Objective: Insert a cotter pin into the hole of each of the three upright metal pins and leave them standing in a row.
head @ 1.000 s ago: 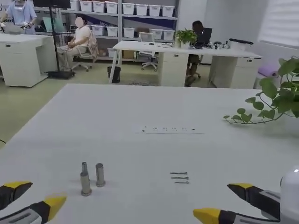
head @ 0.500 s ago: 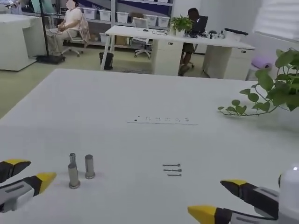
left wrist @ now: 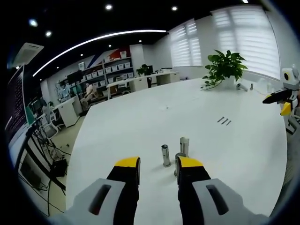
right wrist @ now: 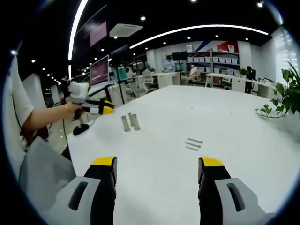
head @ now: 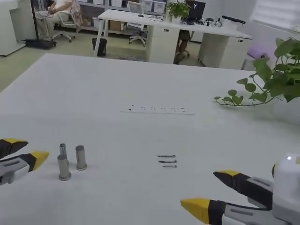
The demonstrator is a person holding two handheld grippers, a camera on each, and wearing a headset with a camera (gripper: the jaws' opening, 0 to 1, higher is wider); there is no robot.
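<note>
- Left claw, spread and empty, sits just left of the pins; right claw, spread wider and empty, hangs well to their right.
- Three cotters lie flat on the surface right of the pins, between them and the right claw.
- Pins look stiff, smooth and tippy: grip mid-shaft. Cotters look thin and light: pinch the head end.
- Left gripper view puts the pins just beyond its jaws, one half hidden; right gripper view adds the hand holding the left claw.
</note>
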